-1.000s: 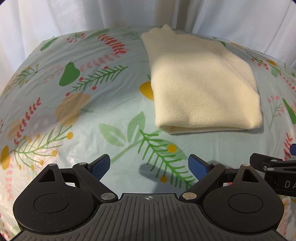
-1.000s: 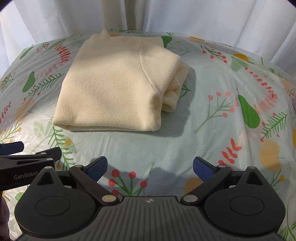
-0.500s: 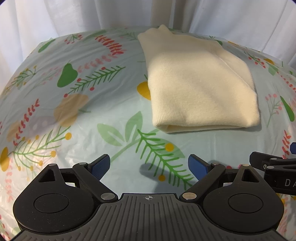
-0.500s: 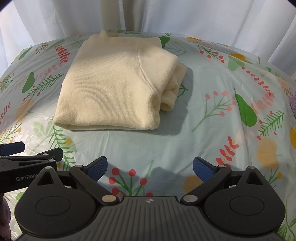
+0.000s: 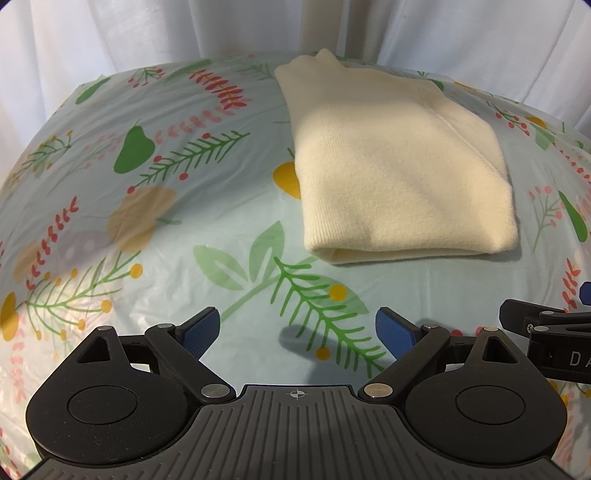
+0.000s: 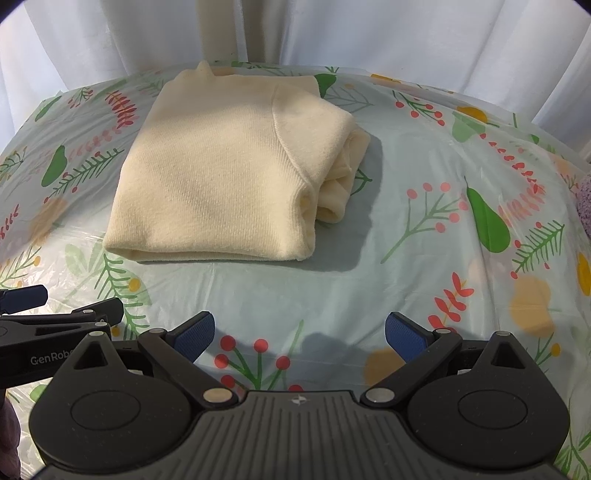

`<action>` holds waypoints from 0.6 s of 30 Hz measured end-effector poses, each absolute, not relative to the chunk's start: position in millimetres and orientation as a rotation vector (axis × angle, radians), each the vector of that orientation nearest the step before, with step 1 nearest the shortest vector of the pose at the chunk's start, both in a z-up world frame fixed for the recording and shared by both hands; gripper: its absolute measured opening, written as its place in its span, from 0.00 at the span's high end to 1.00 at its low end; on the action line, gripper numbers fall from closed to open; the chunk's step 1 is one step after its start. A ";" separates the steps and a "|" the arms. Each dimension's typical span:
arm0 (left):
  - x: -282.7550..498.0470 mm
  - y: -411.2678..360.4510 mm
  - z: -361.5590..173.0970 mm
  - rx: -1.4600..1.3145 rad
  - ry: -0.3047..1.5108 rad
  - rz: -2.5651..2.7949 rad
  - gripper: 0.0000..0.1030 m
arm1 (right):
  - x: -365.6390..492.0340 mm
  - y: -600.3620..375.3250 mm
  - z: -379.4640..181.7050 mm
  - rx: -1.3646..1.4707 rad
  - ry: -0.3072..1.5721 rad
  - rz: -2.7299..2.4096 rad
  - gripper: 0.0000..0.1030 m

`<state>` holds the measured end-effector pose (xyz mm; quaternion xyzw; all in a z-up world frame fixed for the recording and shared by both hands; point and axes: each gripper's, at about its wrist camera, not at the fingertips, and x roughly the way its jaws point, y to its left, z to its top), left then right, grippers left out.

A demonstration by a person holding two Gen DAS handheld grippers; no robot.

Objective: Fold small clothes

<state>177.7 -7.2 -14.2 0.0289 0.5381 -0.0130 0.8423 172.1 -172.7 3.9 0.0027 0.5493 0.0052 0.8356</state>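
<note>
Two grippers, ours, hover low over tablecloth (image 5: 207, 236); left gripper (image 5: 297, 332) jaws spread wide, holding nothing; right gripper (image 6: 299, 334) same, wide apart and bare; cream sweater (image 6: 221, 177) lies folded on leafy cloth ahead of both, apart from fingers; white curtain (image 6: 406, 33) behind.

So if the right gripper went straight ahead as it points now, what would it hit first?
Probably the near right corner of the folded sweater, after bare tablecloth; the right gripper is open and apart from it. Depth is unclear.
</note>
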 end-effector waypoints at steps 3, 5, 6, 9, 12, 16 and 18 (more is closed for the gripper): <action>177.9 -7.0 -13.9 0.060 1.136 -0.027 0.08 | 171.9 -172.0 3.7 0.003 1.163 0.009 0.04; 178.2 -6.5 -13.8 0.060 1.136 -0.026 0.08 | 171.7 -171.9 3.6 0.005 1.163 0.008 0.04; 178.2 -6.4 -13.8 0.059 1.137 -0.026 0.08 | 171.8 -172.1 3.7 0.005 1.163 0.009 0.04; 178.1 -6.0 -13.2 0.056 1.136 -0.026 0.08 | 171.8 -171.4 3.6 0.004 1.163 0.008 0.04; 178.2 -5.4 -12.7 0.055 1.135 -0.025 0.08 | 171.7 -171.2 3.8 0.004 1.162 0.006 0.04; 177.5 -4.4 -11.9 0.051 1.136 -0.028 0.08 | 171.5 -170.9 3.8 0.003 1.163 0.006 0.04; 177.5 -4.5 -11.8 0.052 1.136 -0.026 0.08 | 171.6 -170.8 3.8 0.000 1.162 0.006 0.04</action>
